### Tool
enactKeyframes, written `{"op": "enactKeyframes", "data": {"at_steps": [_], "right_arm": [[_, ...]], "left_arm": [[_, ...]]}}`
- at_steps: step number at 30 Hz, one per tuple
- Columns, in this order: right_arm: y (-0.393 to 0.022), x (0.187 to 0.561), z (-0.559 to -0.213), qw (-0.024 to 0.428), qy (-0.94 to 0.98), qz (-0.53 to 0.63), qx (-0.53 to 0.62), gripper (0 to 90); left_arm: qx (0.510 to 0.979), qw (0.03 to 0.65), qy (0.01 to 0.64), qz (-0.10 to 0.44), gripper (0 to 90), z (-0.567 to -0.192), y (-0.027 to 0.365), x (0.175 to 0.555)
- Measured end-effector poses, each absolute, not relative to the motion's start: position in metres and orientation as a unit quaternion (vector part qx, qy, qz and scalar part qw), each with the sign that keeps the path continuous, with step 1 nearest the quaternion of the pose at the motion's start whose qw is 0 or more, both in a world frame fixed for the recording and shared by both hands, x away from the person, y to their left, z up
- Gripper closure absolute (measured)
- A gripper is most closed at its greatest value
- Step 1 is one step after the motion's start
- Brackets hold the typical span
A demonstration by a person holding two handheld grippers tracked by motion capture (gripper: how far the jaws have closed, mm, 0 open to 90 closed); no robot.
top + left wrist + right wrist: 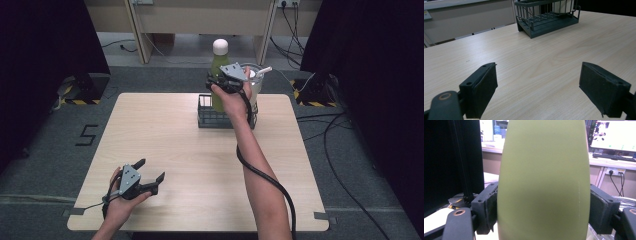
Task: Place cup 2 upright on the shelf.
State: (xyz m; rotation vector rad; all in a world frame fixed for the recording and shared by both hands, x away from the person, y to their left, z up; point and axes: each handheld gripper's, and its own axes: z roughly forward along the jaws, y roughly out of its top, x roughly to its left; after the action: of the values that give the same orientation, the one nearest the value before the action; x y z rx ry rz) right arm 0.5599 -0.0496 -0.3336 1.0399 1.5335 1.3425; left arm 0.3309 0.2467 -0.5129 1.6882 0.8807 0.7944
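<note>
I work at a pale wooden table (165,150), and everything here sits relative to the dark wire rack (207,117) standing near its far edge. Upright in that rack's left part stands the tall olive-green bottle with a rounded white cap (219,65); just to its right in the same rack is a clear glass cup with a white straw (256,80).

The bottle looks to me like smooth coated metal: stiff, so it should not give under the pads, and slick, so it could slide if I grip lightly. It is probably fairly heavy if filled, which I cannot tell. Its long axis runs straight up from the rack, cap at the top, base down among the wires. The body swells in the middle and narrows toward the neck, so I judge the wide belly the safest hold, where both pads get full contact and the taper above cannot squeeze it out downward.

My right tongs (226,82) are clenched on that bottle's body (544,182), above the rack's rim, one black pad (491,205) pressed on each side.

My left tongs (150,176) rest well away from the rack, near the table's front left corner, released, the jaws wide apart with bare tabletop between them (539,85).
</note>
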Motion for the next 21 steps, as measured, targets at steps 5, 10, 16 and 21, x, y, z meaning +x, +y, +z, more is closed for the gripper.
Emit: {"op": "enactKeyframes", "data": {"at_steps": [5, 10, 16, 21], "right_arm": [[-0.05, 0.564, -0.335, 0.415, 0.61, 0.531, 0.416, 23.5], [-0.05, 0.568, -0.337, 0.413, 0.61, 0.529, 0.422, 23.5], [-0.05, 0.571, -0.338, 0.413, 0.611, 0.526, 0.424, 23.4], [-0.05, 0.573, -0.337, 0.414, 0.61, 0.525, 0.425, 23.5]], "left_arm": [[0.702, 0.514, 0.366, 0.33, 13.9, -0.513, 0.247, 0.331], [0.702, 0.514, 0.366, 0.33, 13.9, -0.513, 0.246, 0.331], [0.702, 0.514, 0.365, 0.33, 13.9, -0.513, 0.246, 0.331], [0.702, 0.514, 0.366, 0.33, 13.9, -0.513, 0.246, 0.331]]}}
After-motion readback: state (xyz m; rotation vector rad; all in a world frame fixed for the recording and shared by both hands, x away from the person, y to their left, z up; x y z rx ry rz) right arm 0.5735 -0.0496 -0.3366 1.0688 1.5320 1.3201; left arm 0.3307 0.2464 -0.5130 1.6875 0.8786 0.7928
